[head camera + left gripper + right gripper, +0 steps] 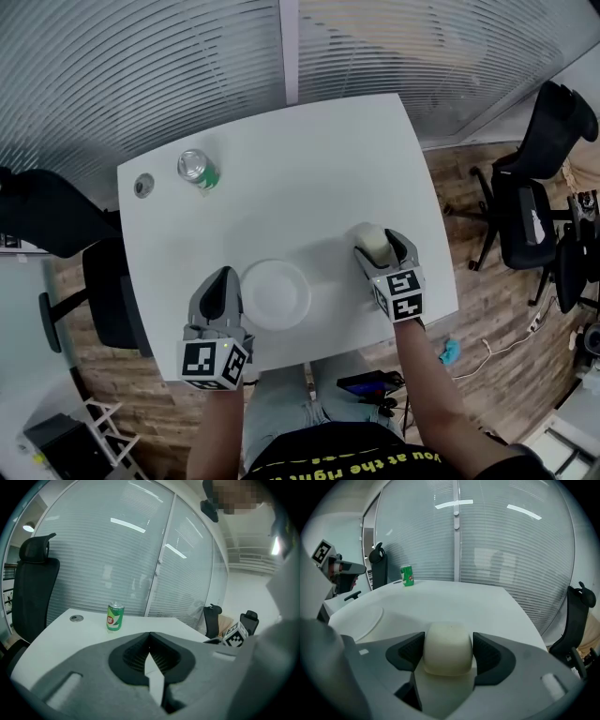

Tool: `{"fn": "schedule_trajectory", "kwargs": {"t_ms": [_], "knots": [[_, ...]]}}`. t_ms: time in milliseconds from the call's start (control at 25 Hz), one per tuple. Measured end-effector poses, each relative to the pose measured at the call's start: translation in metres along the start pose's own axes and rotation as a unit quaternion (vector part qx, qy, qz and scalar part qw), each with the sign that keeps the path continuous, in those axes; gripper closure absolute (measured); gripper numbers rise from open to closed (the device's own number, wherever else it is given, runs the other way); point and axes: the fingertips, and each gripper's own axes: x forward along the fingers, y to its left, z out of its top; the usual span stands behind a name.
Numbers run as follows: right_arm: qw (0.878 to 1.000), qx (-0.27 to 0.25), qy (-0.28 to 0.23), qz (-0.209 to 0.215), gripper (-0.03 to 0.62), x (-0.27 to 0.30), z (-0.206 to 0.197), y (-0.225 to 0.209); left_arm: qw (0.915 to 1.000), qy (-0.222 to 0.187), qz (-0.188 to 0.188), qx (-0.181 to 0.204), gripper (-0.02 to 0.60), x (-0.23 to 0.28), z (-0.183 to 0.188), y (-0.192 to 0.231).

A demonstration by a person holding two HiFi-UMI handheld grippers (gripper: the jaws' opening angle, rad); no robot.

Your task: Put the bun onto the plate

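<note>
The bun is held between wide-spread fingers of the right gripper; the left gripper is closed, empty. Light pressure is advised

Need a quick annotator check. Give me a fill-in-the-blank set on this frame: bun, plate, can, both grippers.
1. The right gripper has the ___ between its jaws.
2. The plate lies on the table between the two grippers with ___ on it.
3. The left gripper has its jaws ___ (open or shut).
4. The can stands ___ (upright or tipped over) near the table's far edge.

Missing words: bun; nothing; shut; upright.
</note>
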Motion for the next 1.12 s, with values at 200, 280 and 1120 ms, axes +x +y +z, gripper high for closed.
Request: {"fn": "schedule_trajectory", "kwargs": {"t_ms": [200, 280, 1120], "knots": [[1.0, -0.001, 0.004, 0.0, 0.267, 0.001, 0.001, 0.0, 1.0, -0.001, 0.002, -0.003, 0.581, 0.0, 0.001, 0.003], [1.0, 0.001, 0.0, -0.001, 0.269, 0.0, 0.002, -0.001, 1.0, -0.001, 0.004, -0.003, 0.581, 0.0, 0.0, 0.005], [0.999, -0.009, -0.041, 0.002, 0.27, -0.042, 0.041, -0.009, 0.9997, -0.025, 0.007, -0.005, 0.581, -0.004, 0.018, 0.008]]}}
